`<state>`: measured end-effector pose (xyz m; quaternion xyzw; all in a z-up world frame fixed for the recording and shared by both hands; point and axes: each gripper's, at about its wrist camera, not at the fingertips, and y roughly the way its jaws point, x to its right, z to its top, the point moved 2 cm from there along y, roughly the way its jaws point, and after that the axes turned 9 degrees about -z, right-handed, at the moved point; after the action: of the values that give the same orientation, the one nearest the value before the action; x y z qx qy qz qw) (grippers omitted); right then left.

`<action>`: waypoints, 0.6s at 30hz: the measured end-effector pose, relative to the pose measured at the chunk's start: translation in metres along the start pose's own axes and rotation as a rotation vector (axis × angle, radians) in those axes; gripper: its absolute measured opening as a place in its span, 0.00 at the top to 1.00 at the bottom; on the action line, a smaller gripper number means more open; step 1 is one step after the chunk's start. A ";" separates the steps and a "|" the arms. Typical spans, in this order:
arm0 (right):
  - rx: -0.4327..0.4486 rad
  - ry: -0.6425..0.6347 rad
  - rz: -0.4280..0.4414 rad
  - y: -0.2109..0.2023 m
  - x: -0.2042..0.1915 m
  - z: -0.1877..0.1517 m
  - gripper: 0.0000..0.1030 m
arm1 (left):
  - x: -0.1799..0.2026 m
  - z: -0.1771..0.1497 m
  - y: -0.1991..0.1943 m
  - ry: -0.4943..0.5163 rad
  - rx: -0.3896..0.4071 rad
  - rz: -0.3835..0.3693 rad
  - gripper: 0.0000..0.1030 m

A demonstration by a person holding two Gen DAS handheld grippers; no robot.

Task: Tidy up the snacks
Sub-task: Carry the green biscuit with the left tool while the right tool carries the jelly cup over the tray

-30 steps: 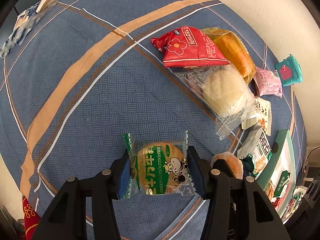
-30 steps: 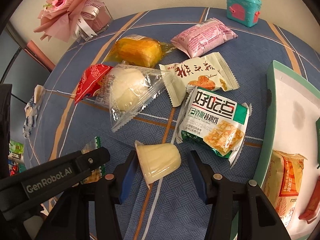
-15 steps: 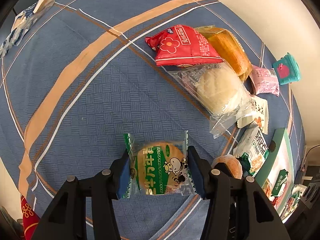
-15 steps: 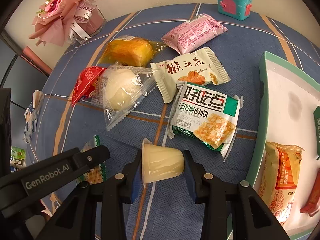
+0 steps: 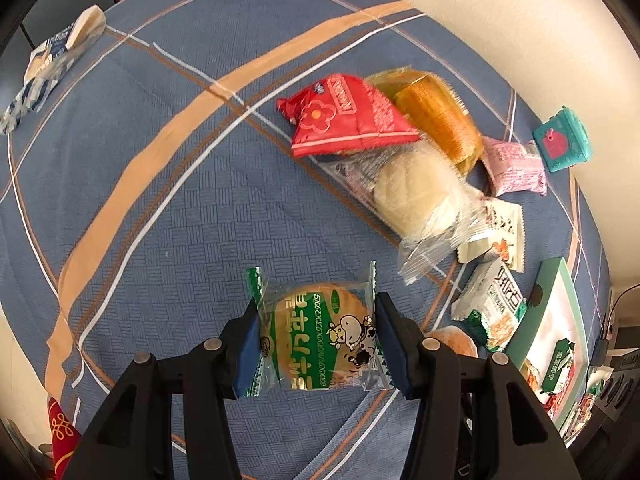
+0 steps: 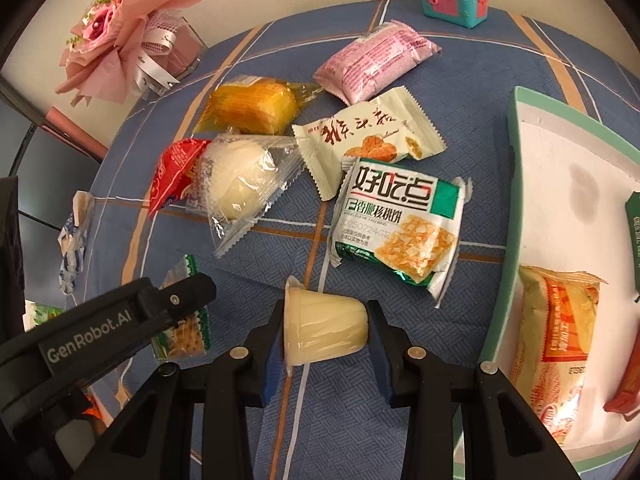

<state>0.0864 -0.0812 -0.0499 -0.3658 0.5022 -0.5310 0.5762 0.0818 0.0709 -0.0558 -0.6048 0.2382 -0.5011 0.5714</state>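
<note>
- The right gripper [image 6: 326, 330], whose jaws have just been closing, clamps a pale yellow jelly cup [image 6: 324, 330] lying on its side, one blue pad on the lidded rim and the other on the narrow base, above the blue plaid tablecloth [image 6: 496, 52].
- The left gripper [image 5: 316, 340] pinches a round biscuit in a green-and-clear wrapper [image 5: 318, 334] by its crimped side seals, just over the cloth.
- Risk: the cup is smooth, tapered plastic held end to end; it looks liable to squirt out or to buckle at the foil lid if squeezed harder.
- Risk: the biscuit's wrapper is thin, slick film; the pads appear to grip film more than biscuit, so it may slide or sag on the way.
- The two grippers work close together and could knock each other.
- Beyond them lie glossy, crinkly packets: a white-and-green cracker pack [image 6: 400, 228], a cream packet [image 6: 368, 136], a clear-wrapped pale bun [image 6: 240, 184].
- The mint-rimmed white tray [image 6: 516, 208], the likely destination, already holds an orange packet [image 6: 556, 336].
</note>
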 end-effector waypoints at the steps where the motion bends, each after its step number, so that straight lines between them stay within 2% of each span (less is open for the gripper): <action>1: 0.002 0.002 0.004 -0.003 0.001 0.000 0.61 | 0.002 0.001 -0.004 0.004 0.007 -0.003 0.47; 6: 0.025 0.007 0.013 -0.021 0.007 0.000 0.61 | 0.014 0.002 -0.031 0.040 0.072 -0.026 0.47; 13: 0.102 0.026 0.036 -0.064 0.015 0.004 0.61 | 0.030 -0.002 -0.061 0.085 0.133 -0.038 0.47; 18: 0.137 0.088 -0.007 -0.080 0.040 0.009 0.61 | 0.052 -0.008 -0.067 0.140 0.156 -0.043 0.47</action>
<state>0.0730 -0.1350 0.0209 -0.3034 0.4883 -0.5818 0.5753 0.0752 0.0381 0.0230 -0.5268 0.2247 -0.5713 0.5879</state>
